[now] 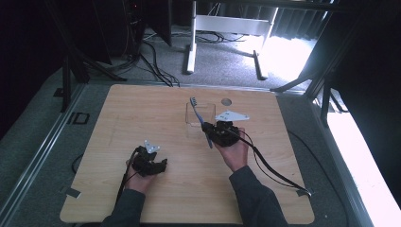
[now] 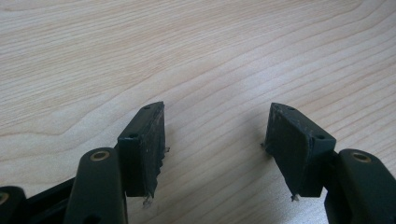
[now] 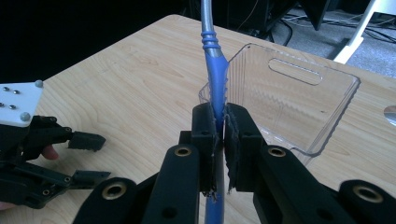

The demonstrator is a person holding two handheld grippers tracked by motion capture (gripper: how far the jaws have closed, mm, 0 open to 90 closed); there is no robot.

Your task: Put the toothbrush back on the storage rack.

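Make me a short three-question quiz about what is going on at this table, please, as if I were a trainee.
1. True or false: the left gripper holds something between its jaws.
2. What does the right gripper grip?
A. a spoon
B. a toothbrush
C. a pen
3. Fill in: the clear plastic box stands on the wooden ____.

Key:
1. False. Its jaws stand apart over the bare table.
2. B. The jaws are shut on the blue handle of the toothbrush, its bristle end pointing away from the person.
3. Table.
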